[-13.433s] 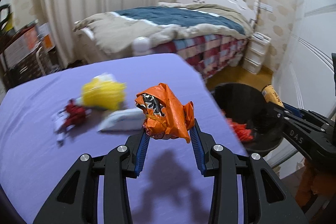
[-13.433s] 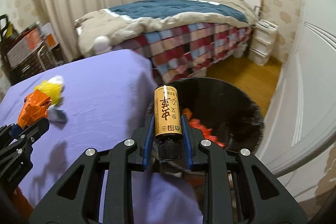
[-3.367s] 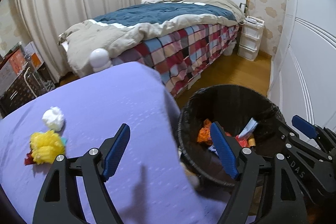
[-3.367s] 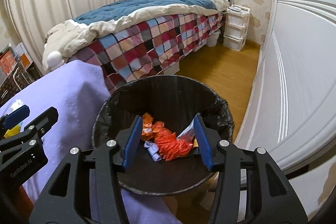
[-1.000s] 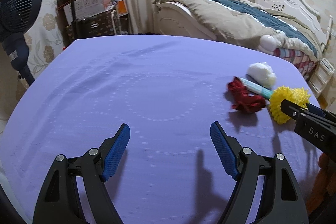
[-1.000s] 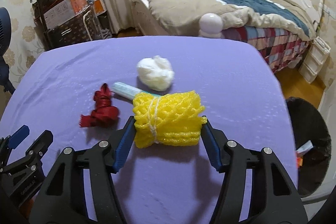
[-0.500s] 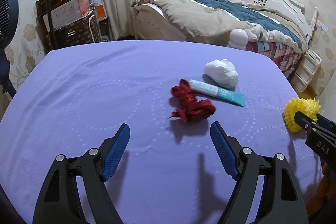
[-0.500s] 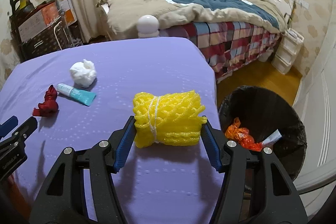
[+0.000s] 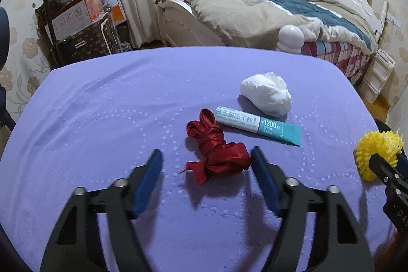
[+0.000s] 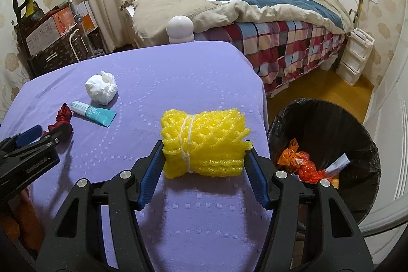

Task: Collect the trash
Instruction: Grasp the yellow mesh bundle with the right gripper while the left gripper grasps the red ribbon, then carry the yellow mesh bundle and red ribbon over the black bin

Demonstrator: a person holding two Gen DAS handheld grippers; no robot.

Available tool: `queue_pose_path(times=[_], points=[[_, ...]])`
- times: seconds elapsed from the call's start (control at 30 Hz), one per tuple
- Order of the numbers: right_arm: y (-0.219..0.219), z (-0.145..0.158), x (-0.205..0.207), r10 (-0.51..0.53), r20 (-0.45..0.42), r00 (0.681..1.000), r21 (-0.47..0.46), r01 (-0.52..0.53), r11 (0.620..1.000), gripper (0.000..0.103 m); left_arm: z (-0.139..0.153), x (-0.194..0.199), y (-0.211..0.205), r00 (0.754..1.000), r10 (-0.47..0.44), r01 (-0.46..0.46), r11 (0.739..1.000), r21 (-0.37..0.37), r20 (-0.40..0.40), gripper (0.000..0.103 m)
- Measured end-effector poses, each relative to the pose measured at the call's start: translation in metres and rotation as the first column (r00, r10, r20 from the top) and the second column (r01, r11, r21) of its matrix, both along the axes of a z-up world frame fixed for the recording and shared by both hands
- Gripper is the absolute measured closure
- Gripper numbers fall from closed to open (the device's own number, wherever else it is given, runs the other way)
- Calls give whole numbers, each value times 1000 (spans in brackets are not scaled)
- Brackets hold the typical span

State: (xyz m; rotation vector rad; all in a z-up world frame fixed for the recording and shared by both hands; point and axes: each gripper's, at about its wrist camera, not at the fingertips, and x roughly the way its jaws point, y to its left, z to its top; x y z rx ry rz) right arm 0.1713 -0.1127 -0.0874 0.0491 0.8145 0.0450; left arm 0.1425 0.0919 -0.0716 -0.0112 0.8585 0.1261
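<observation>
We list the counter (image 9: 84, 119), covered in a purple cloth with a dotted pattern, as the surface bearing all loose items.

Item one: a red ribbon (image 9: 216, 152), crumpled in a knot, lying on the cloth between the blue pads of the left gripper (image 9: 206, 165). Its jaws are closing around the ribbon; the right pad sits just at the ribbon's edge, the left pad stands apart from it, so we record no pinch.

Item two: a white and teal tube (image 9: 257, 125), flat on the cloth, just beyond the ribbon and touching or nearly touching it at one end.

Item three: a white crumpled wad (image 9: 266, 93), just beside the tube's far side.

Item four: a yellow foam net (image 10: 204, 144), rolled and tied with a white string, pinched at both ends by the jaws of the right gripper (image 10: 204, 162). We find it held over the counter's right part, near the edge that faces the bin.

Item five: a black-lined trash bin (image 10: 357, 134) on the wooden floor, just beside the counter's right edge, holding orange wrappers (image 10: 298, 162) and a pale packet.

Beyond the counter we note a bed (image 10: 255, 7) with a checked cover.
</observation>
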Motion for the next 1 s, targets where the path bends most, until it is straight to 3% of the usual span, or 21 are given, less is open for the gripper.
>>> queue_pose_path(times=[0.13, 0.23, 0.67, 1.0], points=[[0, -1, 0, 2, -1, 1000, 7, -2, 1000, 44, -5, 1, -1, 999, -29, 28, 999, -15, -28, 67], [0, -1, 0, 1, 0, 1000, 4, -1, 1000, 44, -5, 0, 0, 999, -40, 40, 999, -29, -24, 75], [-1, 5, -13, -9, 23, 1000, 1, 9, 1000, 44, 8, -29, -8, 996, -80, 81, 995, -54, 28, 78], [-21, 16, -37, -48, 47, 998, 8, 48, 999, 44, 21, -52, -43, 983, -169, 175, 981, -79, 74, 78]])
